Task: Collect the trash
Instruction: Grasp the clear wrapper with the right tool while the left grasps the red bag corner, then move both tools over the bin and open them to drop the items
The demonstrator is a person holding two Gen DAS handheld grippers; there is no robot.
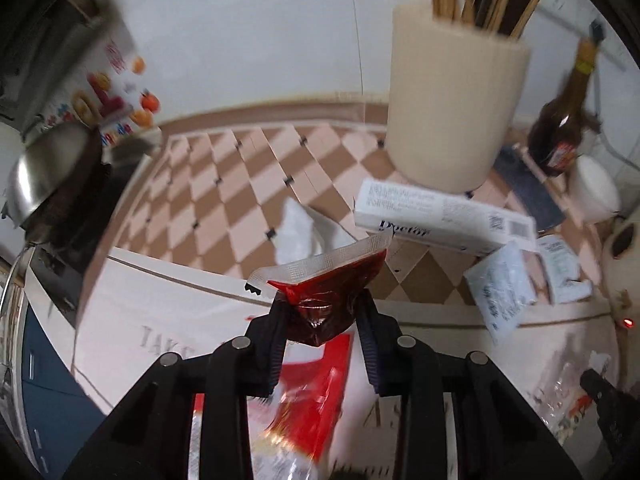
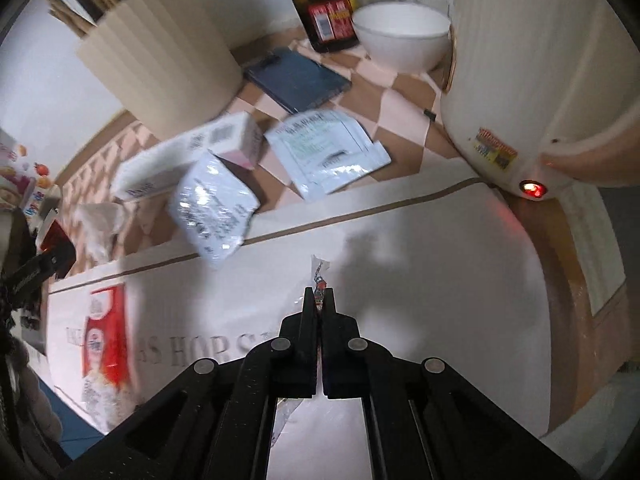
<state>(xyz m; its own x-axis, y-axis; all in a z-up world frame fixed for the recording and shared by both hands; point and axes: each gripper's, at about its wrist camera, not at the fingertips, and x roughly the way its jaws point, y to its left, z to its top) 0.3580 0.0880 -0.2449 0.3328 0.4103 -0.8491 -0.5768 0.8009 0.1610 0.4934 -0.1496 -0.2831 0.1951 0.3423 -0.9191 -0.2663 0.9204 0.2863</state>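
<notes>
Left wrist view: looking forward along the fingers (image 1: 280,332), close above the desk (image 1: 224,184), facing the back wall. Right wrist view: likewise low and close, angled toward the desk's right end. Shared by both: ribbed cream holder (image 1: 452,108) (image 2: 160,76), white carton (image 1: 440,216) (image 2: 188,156), brown bottle (image 1: 564,128) (image 2: 324,4).

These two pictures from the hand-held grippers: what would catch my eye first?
First, the crumpled red sauce packet with a clear sealed edge, pinched in the left gripper above the white printed mat. Next, the right gripper, shut on a thin scrap of clear plastic wrapper. Behind stand a ribbed cream cup of wooden chopsticks and a brown glass sauce bottle.
</notes>
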